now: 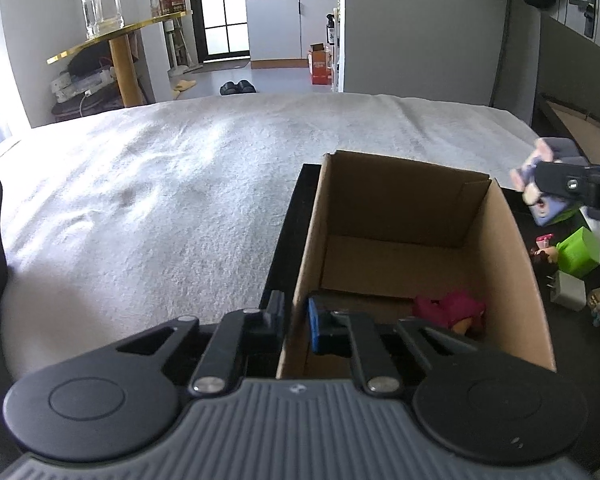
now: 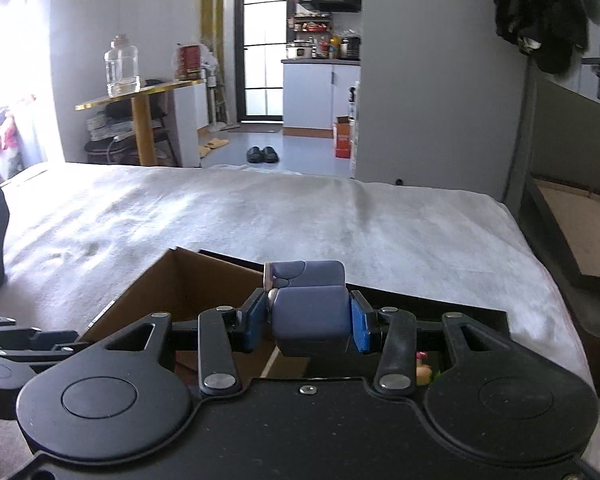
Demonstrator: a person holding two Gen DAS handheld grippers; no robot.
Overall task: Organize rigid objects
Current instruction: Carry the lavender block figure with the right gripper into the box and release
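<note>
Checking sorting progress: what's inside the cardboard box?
A magenta toy lies on the floor of the cardboard box. The left gripper, clamped on the near wall, hides that corner.

Left gripper point(image 1: 300, 322): matte black body, two round side discs, ribbed grey plate at the rear, silver pivot screws on its linkage bars. Right gripper point(image 2: 309, 322): same black build (smooth speckled plate instead), fingers point(image 2: 360, 330) faced with blue pads.

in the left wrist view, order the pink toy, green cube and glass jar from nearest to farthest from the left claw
1. pink toy, inside the cardboard box, just right of the left claw.
2. green cube, outside the box, to the right.
3. glass jar, on the gold table, far left.
</note>
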